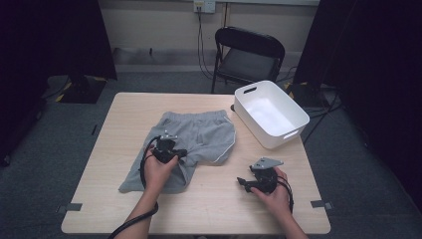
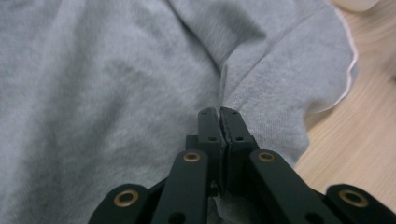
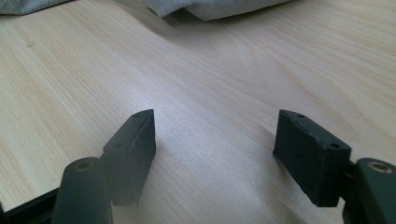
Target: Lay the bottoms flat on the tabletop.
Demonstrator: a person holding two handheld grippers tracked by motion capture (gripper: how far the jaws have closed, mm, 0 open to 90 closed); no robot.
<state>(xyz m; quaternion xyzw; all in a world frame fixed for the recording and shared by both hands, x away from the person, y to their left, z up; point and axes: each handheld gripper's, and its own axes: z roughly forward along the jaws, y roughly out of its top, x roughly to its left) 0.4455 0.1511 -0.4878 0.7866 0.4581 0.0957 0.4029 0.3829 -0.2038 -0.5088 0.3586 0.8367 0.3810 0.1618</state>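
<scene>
A: Nearest first: right gripper (image 3: 215,144), low over the bare counter (image 3: 210,70), close to the front edge. Jaws wide apart, nothing between them.

B: And the left gripper (image 1: 181,153)?

A: A little farther in, right on top of the grey shorts (image 1: 199,134). Jaws pressed tight together, pinching a ridge of the cloth by a seam, from the look of it.

B: And the shorts?

A: Lying in the middle of the counter, waistband on the far side, one leg bunched up under the left hand (image 1: 157,172).

B: Which step, then?

A: Looks like folding. Holding one bit of cloth, ready to pull it over the rest.

B: Next?

A: Probably carry the pinched cloth across, lay it flat, then let go. Needs a firm pinch and a slow pull, without dragging the whole pair along. Maybe press down the near leg with the right gripper.

B: Now the counting.

A: Two grippers. One pair of shorts. Farther back, one white bin (image 1: 298,117) at the far right corner, empty inside. Behind the counter, one black chair (image 1: 249,50).
</scene>
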